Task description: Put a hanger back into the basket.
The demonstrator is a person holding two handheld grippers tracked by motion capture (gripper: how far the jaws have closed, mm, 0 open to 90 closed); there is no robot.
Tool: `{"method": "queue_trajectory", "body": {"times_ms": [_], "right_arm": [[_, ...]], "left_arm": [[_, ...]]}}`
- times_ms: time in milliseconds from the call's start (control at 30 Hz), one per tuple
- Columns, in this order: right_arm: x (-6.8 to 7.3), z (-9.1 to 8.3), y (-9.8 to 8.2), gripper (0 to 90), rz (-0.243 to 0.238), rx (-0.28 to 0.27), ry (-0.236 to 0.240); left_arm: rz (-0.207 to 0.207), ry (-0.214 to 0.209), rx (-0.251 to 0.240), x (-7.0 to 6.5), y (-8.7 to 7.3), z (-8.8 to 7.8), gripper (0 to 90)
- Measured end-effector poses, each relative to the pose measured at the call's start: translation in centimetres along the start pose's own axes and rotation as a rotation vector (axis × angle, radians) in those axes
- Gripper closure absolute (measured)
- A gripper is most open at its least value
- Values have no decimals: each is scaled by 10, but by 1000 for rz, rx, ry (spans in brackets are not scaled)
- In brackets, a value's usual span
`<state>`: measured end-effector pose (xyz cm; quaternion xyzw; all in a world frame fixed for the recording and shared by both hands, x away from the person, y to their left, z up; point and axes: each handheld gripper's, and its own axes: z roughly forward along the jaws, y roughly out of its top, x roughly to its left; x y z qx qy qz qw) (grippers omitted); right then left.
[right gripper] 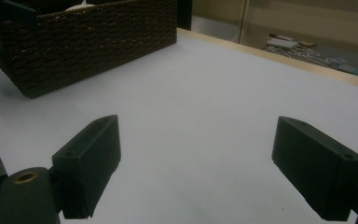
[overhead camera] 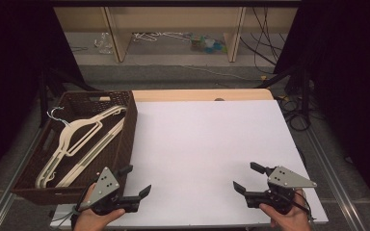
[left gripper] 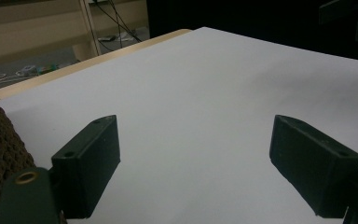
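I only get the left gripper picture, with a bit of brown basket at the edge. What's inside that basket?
Observer: The high view shows cream clothes hangers lying in the brown woven basket.
Operator: Is my gripper close to them?
Observer: The left gripper sits on the near side of the white table, just beside the basket's near corner, jaws wide open and holding nothing.
Operator: What's the other one doing?
Observer: The right gripper is held low over the table's near right part, open too, pointing leftward.
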<state>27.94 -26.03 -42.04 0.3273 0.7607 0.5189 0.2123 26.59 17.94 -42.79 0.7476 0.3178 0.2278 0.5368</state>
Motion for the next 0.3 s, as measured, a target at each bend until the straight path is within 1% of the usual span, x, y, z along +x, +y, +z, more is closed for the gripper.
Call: {"method": "queue_trajectory", "body": {"times_ms": [33,200,300], "right_arm": [[0,0,0,164,-1,6,3],[-1,0,0,164,-5,-6,1],[-1,-1,0,164,-5,2,2]], "left_arm": [[2,0,0,0,0,0,161],[3,0,0,0,0,0,162],[7,-2,3,0,0,0,161]]}}
